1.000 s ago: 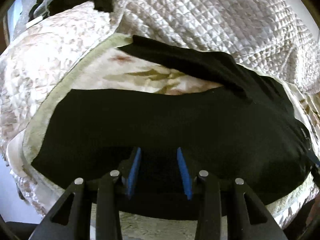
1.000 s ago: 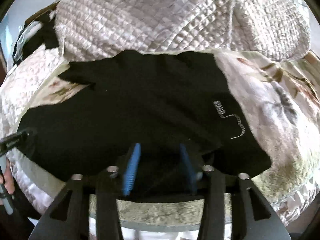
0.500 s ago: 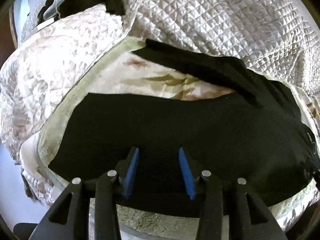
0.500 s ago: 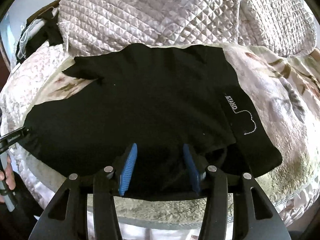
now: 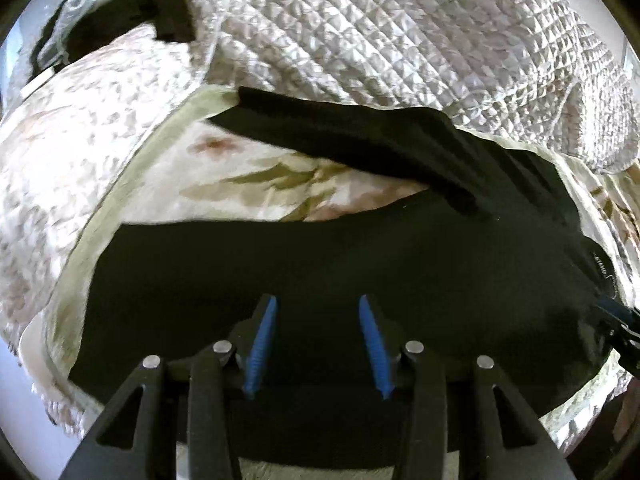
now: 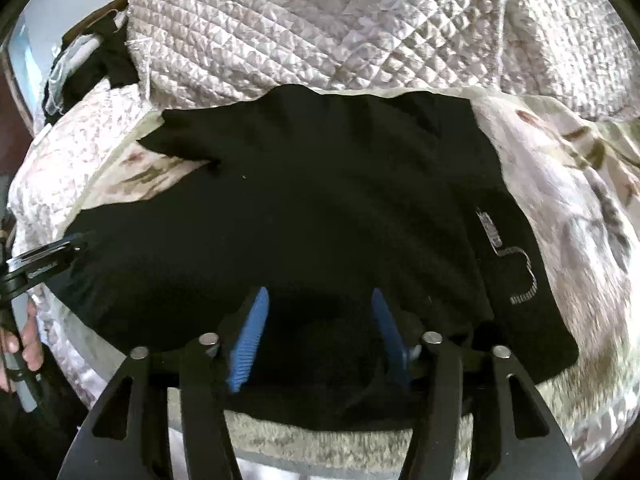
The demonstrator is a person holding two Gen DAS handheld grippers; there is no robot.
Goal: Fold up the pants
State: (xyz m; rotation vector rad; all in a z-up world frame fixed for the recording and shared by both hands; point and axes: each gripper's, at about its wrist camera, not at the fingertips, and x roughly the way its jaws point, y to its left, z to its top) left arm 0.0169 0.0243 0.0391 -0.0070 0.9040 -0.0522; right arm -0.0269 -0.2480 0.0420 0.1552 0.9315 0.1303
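Black pants (image 5: 360,264) lie spread on a floral blanket (image 5: 280,176). One leg runs across the far side and the other lies nearer me. My left gripper (image 5: 317,300) hovers over the near leg, its blue pads apart and pressing on nothing. In the right wrist view the pants (image 6: 320,200) show a white stitched logo (image 6: 516,264) near the waist. My right gripper (image 6: 319,291) is over the waist end with its jaws opening. Bunched black cloth lies between and under the jaws, but the pads do not press on it.
A white quilted cover (image 5: 400,32) is heaped behind the pants. Dark clothing (image 5: 120,20) lies at the far left. A hand (image 6: 28,344) grips the other tool at the left edge. The bed's near edge runs just under both grippers.
Both grippers have drawn back and up a little from the pants. The right jaws have spread wider. The pants lie as before.
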